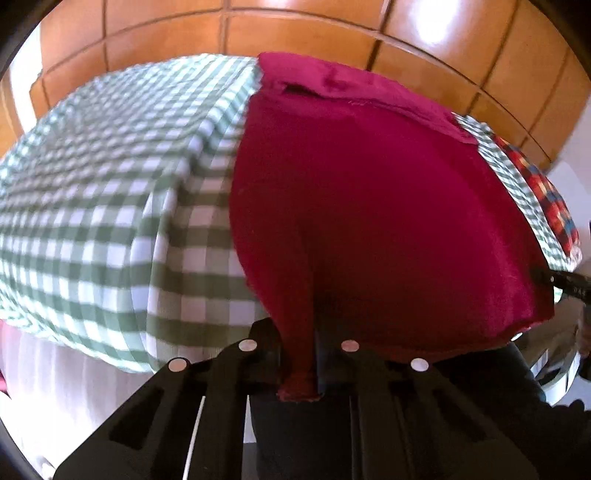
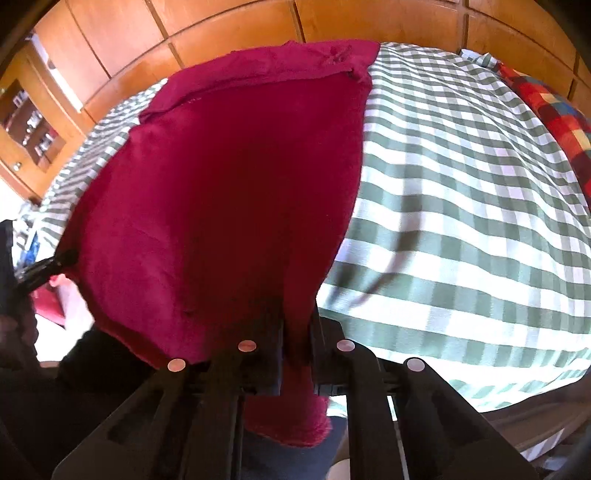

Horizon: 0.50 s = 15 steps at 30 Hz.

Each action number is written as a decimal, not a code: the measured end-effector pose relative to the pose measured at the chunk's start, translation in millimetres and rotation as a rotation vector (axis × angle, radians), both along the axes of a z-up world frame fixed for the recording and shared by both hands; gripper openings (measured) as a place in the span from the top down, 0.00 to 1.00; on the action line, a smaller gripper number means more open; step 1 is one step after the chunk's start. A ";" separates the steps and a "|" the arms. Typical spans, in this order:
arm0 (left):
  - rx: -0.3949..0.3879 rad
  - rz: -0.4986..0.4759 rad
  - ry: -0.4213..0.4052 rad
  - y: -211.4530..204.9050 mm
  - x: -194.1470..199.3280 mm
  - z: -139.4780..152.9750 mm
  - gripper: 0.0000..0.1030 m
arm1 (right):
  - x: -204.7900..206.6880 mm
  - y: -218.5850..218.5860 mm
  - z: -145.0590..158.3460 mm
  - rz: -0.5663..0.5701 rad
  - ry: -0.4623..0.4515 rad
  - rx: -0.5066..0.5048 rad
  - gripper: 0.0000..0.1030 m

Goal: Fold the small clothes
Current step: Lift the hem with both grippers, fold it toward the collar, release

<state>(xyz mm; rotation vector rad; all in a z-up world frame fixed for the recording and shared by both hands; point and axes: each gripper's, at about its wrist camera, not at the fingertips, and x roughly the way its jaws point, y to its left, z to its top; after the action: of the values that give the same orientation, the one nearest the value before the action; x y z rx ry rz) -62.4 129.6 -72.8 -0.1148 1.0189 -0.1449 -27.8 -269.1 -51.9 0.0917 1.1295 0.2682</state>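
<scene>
A crimson cloth lies spread over a bed with a green-and-white checked cover, its far edge folded over. My left gripper is shut on the cloth's near left corner, and a tuft of fabric pokes out behind the jaws. In the right wrist view the same crimson cloth stretches away from my right gripper, which is shut on the near right corner. Each view catches the other gripper's black tip pinching the cloth's edge: the right gripper and the left gripper.
A red, yellow and blue plaid fabric lies at the bed's far right edge. Wooden panelled cabinets stand behind the bed, with a glass-fronted shelf unit at left. The checked cover extends to the right of the cloth.
</scene>
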 end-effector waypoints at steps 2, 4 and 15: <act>-0.038 -0.018 -0.011 0.9 1.6 10.0 0.90 | 2.1 1.0 10.4 0.006 -0.009 0.070 0.91; -0.105 -0.028 -0.035 5.7 3.5 24.9 0.90 | 6.4 -1.0 19.6 0.003 -0.021 0.124 0.91; -0.317 -0.029 -0.151 24.2 81.8 71.2 0.90 | 80.2 -31.8 42.0 -0.119 -0.089 0.298 0.91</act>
<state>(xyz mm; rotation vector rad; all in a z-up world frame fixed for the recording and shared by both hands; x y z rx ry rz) 19.4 153.9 -1.6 -0.3721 0.8410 -0.3365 52.4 -300.9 -9.9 0.4058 0.9857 0.3293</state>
